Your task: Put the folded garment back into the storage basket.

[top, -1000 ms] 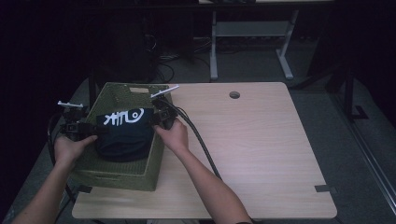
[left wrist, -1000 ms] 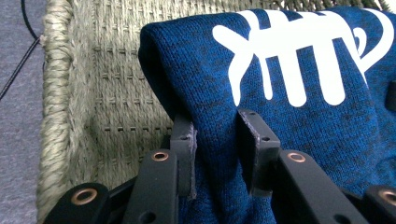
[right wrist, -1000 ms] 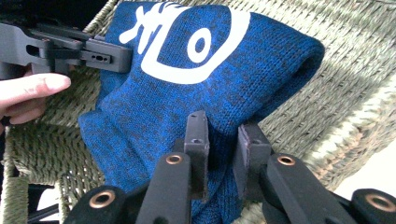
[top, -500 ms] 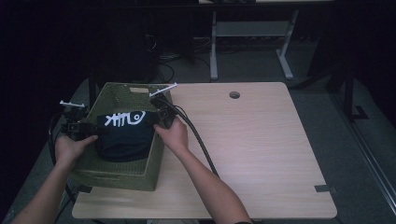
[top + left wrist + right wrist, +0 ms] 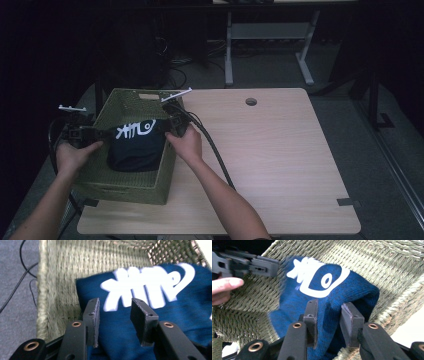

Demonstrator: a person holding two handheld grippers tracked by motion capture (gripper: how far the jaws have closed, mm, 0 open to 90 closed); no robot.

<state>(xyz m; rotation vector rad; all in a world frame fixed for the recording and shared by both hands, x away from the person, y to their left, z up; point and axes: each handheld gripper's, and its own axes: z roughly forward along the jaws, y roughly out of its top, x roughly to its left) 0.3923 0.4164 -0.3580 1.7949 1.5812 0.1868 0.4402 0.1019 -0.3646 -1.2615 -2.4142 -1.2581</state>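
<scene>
Both sets of jaws had just been opening. The left gripper (image 5: 113, 322) stood released, its pads apart over the blue folded garment (image 5: 136, 145) with cloth between them but not pressed. The right gripper (image 5: 329, 323) was likewise loosened at the garment's other end, the knit lying between its pads. The garment, with a white fish-bone print, lay inside the green woven basket (image 5: 125, 187), whose walls closed in on both grippers. The basket sat at the left end of a light wooden table (image 5: 280, 150). Beyond lay a dark room with grey carpet, floor cables and a metal desk frame (image 5: 265, 45).
</scene>
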